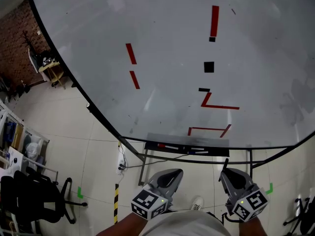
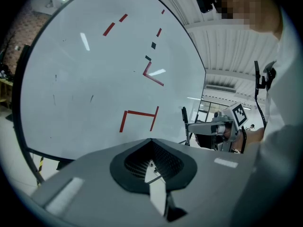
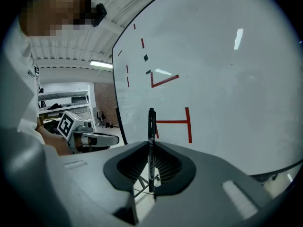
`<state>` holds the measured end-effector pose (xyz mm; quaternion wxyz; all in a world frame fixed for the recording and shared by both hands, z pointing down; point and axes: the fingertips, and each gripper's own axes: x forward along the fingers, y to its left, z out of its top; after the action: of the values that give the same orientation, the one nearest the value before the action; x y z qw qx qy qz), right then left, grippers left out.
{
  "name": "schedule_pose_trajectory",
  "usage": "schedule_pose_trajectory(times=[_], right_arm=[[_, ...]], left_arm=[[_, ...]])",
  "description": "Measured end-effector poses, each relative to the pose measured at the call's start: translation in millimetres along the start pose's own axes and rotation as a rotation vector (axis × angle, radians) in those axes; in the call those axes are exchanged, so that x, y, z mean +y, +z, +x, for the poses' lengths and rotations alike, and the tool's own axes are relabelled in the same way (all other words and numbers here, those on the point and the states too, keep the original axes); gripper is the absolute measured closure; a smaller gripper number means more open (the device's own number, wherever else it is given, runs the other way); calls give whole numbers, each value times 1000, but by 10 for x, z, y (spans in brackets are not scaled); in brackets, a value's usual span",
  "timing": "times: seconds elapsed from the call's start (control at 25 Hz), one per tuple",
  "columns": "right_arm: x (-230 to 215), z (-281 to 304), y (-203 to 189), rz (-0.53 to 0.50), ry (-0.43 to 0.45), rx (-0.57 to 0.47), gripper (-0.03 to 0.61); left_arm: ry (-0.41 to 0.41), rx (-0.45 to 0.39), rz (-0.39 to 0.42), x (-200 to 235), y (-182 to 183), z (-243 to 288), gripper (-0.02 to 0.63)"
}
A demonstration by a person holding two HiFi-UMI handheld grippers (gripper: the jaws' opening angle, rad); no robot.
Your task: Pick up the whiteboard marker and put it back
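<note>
One black marker (image 3: pixel 151 126) is the whole job, and it is already clamped in the right tongs (image 3: pixel 151 144). It stands upright between the jaws, which grip its lower part while its upper length sticks out past the jaw tips. It hangs in front of the whiteboard (image 3: pixel 227 79) without touching it.

I judge the marker to be light and stiff. Its barrel is smooth and round, so it could twist or slide in a loose grip, and it would roll if set down carelessly. A hold nearer the middle of the barrel would likely keep it from swinging. The present low grip leaves a long free end that could knock against something.

The left tongs (image 2: pixel 151 141) are pressed together at the tips with nothing between them. In the head view, both are held low and near the person's body, well apart from the board.

A dark tray (image 1: pixel 187 148) runs under the board's lower edge with a few small things lying in it. That looks like the place to return the marker, which has not yet been brought to it.
</note>
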<state>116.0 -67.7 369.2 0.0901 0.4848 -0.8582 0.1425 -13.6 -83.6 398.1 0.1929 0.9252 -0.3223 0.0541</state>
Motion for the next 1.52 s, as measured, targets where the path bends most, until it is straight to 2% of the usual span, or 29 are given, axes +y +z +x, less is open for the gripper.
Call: schedule_pose_trajectory(times=[1.36,1.52], right_arm=[[-38,-39,-98,9,-6,20,537],[-70,-13,-120,-17,-13,35,537]], left_arm=[[5,16,-5,21,-36,54,597],[11,21,-6,46,-40,35,598]])
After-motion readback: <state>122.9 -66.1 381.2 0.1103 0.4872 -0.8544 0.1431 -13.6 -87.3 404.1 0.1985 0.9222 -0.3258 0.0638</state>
